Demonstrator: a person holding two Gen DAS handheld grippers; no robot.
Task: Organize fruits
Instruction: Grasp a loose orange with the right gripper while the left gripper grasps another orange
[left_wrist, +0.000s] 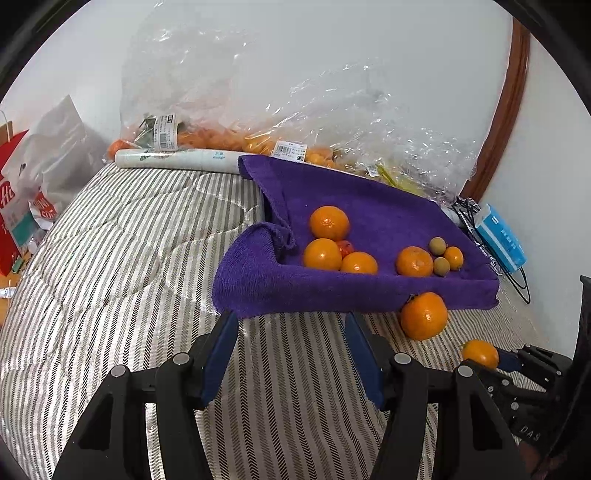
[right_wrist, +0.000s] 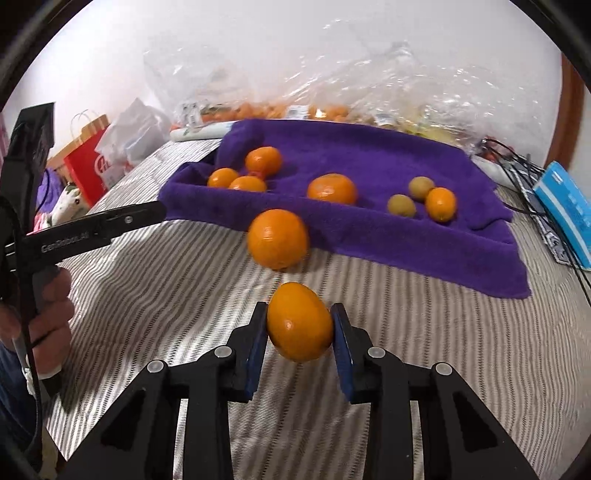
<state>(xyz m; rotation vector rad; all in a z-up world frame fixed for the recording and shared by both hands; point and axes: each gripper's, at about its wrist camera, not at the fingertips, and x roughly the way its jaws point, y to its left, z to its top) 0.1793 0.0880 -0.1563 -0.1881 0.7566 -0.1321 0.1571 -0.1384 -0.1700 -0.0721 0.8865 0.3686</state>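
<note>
One small orange (right_wrist: 300, 322) is lifted off the bedding; a bigger orange (right_wrist: 277, 239) touches the purple towel's (right_wrist: 388, 162) edge.

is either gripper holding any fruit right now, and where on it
The right gripper holds a small orange, jaws pressing its two opposite sides. The left gripper holds nothing.

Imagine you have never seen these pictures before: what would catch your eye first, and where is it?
First, the small orange clamped in the right claw, low in the middle of the right wrist view. Next, the purple towel draped over a tray on the striped bedcover, holding oranges and two small greenish-brown fruits. One big orange lies loose on the cover just before the towel's front edge.
</note>
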